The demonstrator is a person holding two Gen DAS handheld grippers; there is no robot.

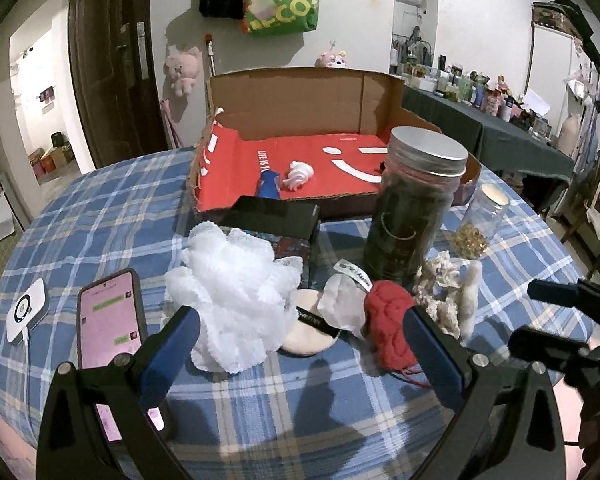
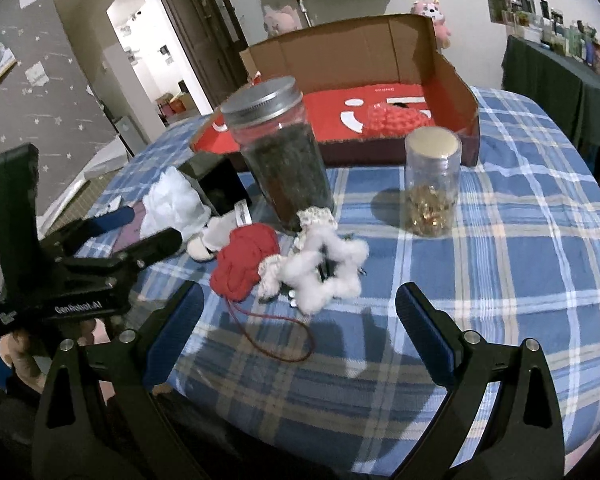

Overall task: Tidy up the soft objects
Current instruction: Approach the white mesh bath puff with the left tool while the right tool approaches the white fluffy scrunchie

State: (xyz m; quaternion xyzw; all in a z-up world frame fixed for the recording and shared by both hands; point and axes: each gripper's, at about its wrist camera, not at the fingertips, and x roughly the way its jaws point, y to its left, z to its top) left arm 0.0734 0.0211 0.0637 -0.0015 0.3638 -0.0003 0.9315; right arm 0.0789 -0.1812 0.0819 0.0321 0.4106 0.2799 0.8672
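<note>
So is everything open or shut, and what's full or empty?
Left gripper: open, holding nothing.
Right gripper: open, holding nothing.
Big jar: upright, lid on, nearly full of dark stuff.
Small jar: upright, lid on, mostly empty, golden bits at the bottom.
Cardboard box: open, a few things inside.
Phone: screen lit.

The left tool (image 1: 300, 356) is seen with its blue-padded jaws spread wide above the plaid-covered table (image 1: 100, 216). Between the jaws, a white mesh pouf (image 1: 232, 300), a round powder puff (image 1: 310, 332), a crumpled clear wrapper (image 1: 342, 300) and a red knitted piece (image 1: 392, 328) are laid close together. A lit phone (image 1: 110, 332) is placed left of the pouf. Behind them a large lidded jar (image 1: 414, 204) is stood upright, and an open cardboard box (image 1: 300, 100) with a red floor is set beyond
</note>
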